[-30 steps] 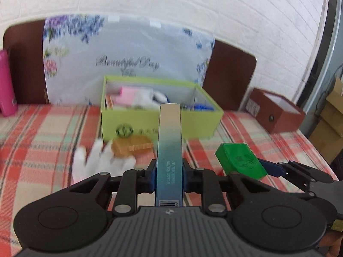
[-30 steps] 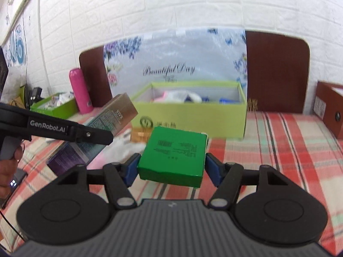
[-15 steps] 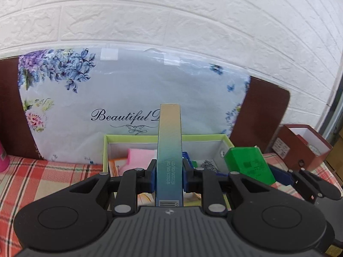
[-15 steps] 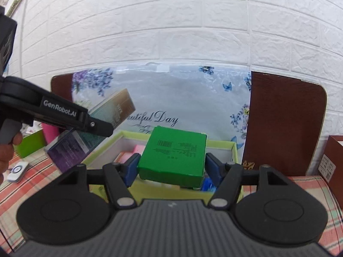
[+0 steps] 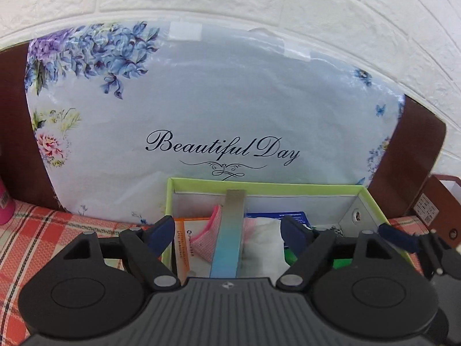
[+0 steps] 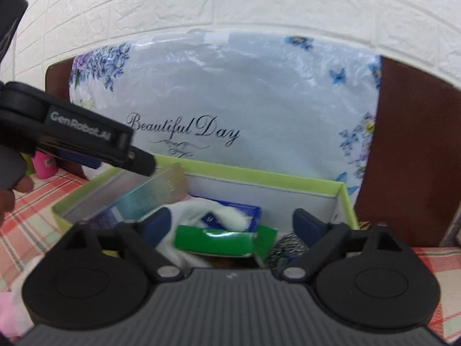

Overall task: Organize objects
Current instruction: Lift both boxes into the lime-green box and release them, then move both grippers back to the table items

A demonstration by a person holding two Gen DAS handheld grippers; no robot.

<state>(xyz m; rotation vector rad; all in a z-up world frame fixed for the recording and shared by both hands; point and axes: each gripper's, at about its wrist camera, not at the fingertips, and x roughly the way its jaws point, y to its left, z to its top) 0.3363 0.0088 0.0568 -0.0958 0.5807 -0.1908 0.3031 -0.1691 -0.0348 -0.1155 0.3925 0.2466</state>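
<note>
Over the lime-green box (image 5: pixel 263 186), both tongs gape wide and empty: left tongs (image 5: pixel 229 230) straddle the tall gradient carton (image 5: pixel 229 236) standing inside, right tongs (image 6: pixel 232 226) above the green packet (image 6: pixel 213 240) lying within.

place: home | cues: plaid tablecloth (image 5: pixel 43 230), floral bedding pack (image 5: pixel 219 109), white brick wall (image 5: pixel 259 0)

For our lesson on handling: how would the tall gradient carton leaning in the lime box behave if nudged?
The gradient carton looks stiff, with flat faces and straight edges. Long, narrow and propped on loose contents in the lime box, it would probably tip easily. Likely light.
</note>
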